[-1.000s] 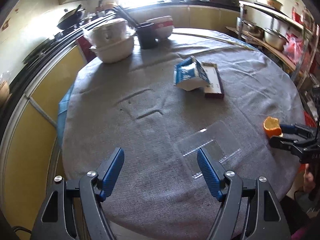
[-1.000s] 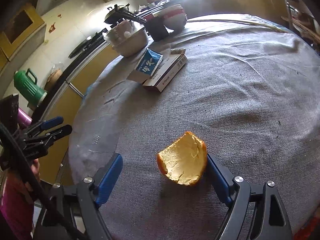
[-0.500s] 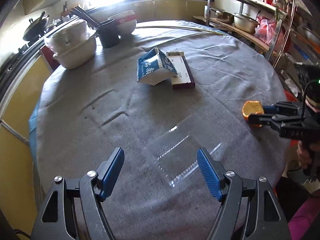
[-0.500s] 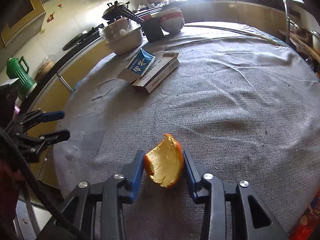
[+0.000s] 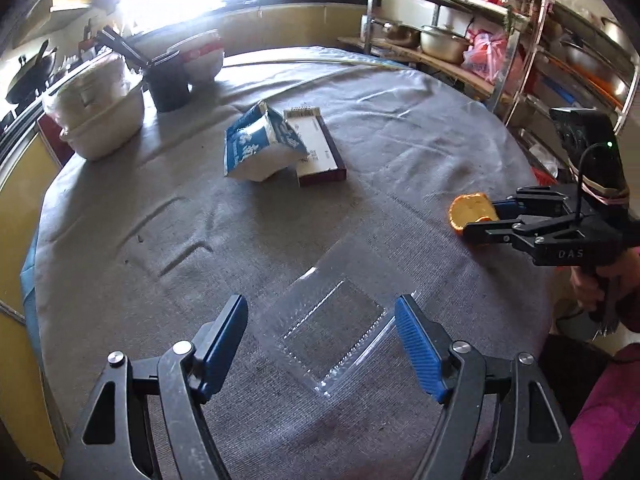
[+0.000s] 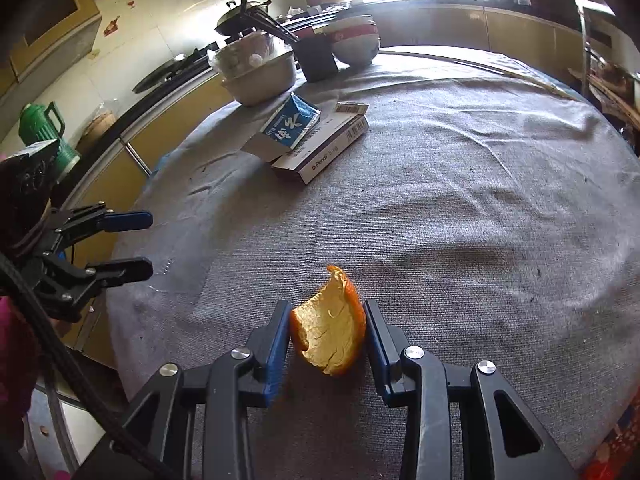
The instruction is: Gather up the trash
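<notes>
The right claw pinches a curled orange peel, pale pith showing; the left claw gapes wide, empty, over a clear plastic tray on the surface.

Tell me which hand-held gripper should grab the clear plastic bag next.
Left. The left hand-held gripper is open with the clear plastic bag lying between its fingers, while the right hand-held gripper is already shut on the orange peel.
</notes>
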Tool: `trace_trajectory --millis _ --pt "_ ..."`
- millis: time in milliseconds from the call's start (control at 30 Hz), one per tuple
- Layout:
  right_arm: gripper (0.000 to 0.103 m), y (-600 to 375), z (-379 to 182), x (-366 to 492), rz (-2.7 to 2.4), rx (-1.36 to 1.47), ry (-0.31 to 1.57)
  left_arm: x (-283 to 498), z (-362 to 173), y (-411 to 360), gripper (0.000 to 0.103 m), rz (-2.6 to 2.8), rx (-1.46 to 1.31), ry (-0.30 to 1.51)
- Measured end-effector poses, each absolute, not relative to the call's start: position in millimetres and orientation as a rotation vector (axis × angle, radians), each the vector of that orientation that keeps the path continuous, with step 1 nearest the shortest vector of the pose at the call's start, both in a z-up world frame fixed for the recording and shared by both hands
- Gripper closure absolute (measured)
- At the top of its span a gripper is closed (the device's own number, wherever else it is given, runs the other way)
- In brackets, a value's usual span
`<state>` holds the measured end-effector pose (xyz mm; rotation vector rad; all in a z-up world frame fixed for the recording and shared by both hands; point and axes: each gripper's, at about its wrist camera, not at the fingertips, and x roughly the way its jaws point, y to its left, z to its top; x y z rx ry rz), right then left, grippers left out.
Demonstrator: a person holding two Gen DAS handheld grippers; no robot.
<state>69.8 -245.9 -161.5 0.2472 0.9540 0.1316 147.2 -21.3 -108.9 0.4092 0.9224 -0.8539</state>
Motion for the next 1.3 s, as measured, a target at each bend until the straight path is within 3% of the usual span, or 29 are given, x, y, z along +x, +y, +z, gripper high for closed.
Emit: trace_trajectory --millis 667,1300 --pt "0.063 -251 -163 72 0.141 0.305 0.952 132 -97 -6 0.026 -0.943 0.328 0.904" --pt "0.063 -251 -163 72 0.143 0.3 0.946 128 -114 -31 0.026 -0.961 0.529 0.876"
